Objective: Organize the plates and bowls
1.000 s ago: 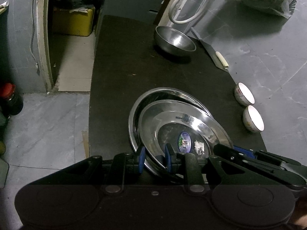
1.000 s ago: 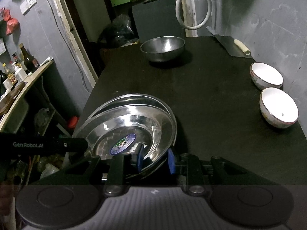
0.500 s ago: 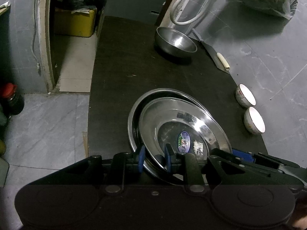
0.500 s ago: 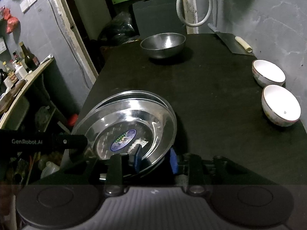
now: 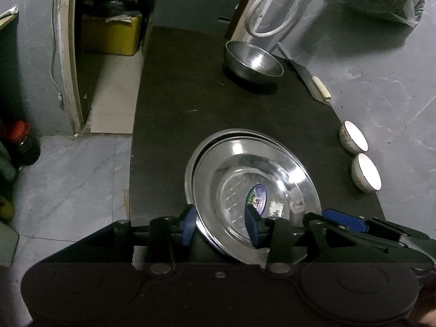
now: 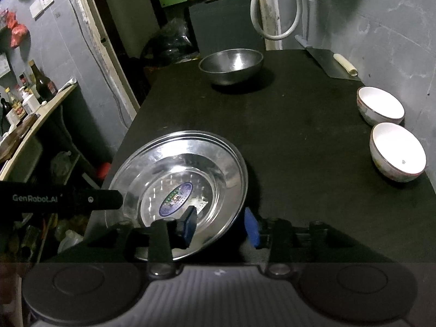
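Two steel plates lie stacked on the black table (image 5: pixel 190 95). The upper plate (image 5: pixel 245 163) (image 6: pixel 185 163) has a blue sticker inside and rests in the lower plate (image 5: pixel 234 131). My left gripper (image 5: pixel 220 227) straddles the upper plate's near rim; its jaws are opening and the blue pads stand off the metal. My right gripper (image 6: pixel 219 226) straddles the opposite rim, jaws also opening, pads clear of it. A steel bowl (image 5: pixel 253 60) (image 6: pixel 231 64) sits at the far end. Two white bowls (image 6: pixel 380 106) (image 6: pixel 397 152) stand along the right edge.
A cleaver (image 5: pixel 308 79) (image 6: pixel 329 64) lies at the far right of the table by the grey wall. A white hose (image 6: pixel 272 13) hangs behind the steel bowl. A shelf with bottles (image 6: pixel 32 95) stands left of the table, and a yellow box (image 5: pixel 111 35) sits beyond it.
Both grippers' jaws have spread apart and let go of the upper plate's rim. The upper plate has settled flatter into the lower one. Neither hand has shifted.
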`<action>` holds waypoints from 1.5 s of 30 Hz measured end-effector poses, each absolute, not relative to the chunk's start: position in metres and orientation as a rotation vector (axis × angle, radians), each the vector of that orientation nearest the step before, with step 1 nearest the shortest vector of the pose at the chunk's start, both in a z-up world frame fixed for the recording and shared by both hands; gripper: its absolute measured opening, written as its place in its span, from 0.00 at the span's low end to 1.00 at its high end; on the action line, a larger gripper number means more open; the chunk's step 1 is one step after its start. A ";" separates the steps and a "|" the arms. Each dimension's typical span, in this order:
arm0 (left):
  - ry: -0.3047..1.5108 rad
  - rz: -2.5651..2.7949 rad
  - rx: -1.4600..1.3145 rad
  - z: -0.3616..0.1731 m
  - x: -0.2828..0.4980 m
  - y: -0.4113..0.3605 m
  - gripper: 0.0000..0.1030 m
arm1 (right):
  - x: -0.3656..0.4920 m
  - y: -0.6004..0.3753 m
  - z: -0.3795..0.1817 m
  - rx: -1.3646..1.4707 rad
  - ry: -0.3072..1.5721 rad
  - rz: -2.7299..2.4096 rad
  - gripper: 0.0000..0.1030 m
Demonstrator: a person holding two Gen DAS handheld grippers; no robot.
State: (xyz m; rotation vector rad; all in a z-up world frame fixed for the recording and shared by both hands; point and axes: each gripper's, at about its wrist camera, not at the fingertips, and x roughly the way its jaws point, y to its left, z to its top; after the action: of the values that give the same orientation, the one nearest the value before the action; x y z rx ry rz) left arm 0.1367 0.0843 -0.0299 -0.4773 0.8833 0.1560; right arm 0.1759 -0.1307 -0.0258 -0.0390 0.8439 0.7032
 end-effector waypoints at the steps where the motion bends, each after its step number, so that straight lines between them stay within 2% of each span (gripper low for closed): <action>1: 0.881 0.158 -0.472 -0.029 0.137 0.084 0.49 | 0.176 -0.131 -0.026 -0.037 0.843 0.702 0.48; 4: 0.869 0.172 -0.449 -0.026 0.138 0.081 0.62 | 0.177 -0.133 -0.025 -0.032 0.839 0.697 0.56; 5: 0.864 0.178 -0.444 -0.025 0.138 0.081 0.70 | 0.177 -0.134 -0.026 -0.031 0.838 0.695 0.59; 6: 0.859 0.184 -0.440 -0.024 0.139 0.081 0.78 | 0.179 -0.135 -0.026 -0.030 0.838 0.694 0.67; 10: 0.849 0.228 -0.427 -0.021 0.143 0.084 0.94 | 0.182 -0.141 -0.025 -0.023 0.832 0.684 0.88; 12: 0.841 0.247 -0.427 -0.019 0.146 0.088 0.99 | 0.185 -0.145 -0.025 -0.012 0.826 0.673 0.93; 24: 0.809 0.326 -0.389 -0.010 0.198 0.117 0.99 | 0.212 -0.158 -0.033 0.025 0.801 0.633 0.99; 35: 0.717 0.296 -0.390 -0.001 0.328 0.134 0.99 | 0.326 -0.124 -0.012 0.105 0.679 0.616 1.00; 40: 0.721 0.308 -0.358 -0.016 0.388 0.136 0.99 | 0.379 -0.095 -0.017 0.123 0.683 0.616 1.00; 45: 0.751 0.322 -0.331 -0.032 0.415 0.139 0.99 | 0.412 -0.070 -0.024 0.108 0.702 0.621 1.00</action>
State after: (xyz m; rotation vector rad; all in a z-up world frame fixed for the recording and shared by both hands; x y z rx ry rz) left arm 0.4149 0.1392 -0.0316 -0.3307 0.7512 0.3221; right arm 0.4118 -0.0700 -0.0239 0.1077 0.7019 0.6215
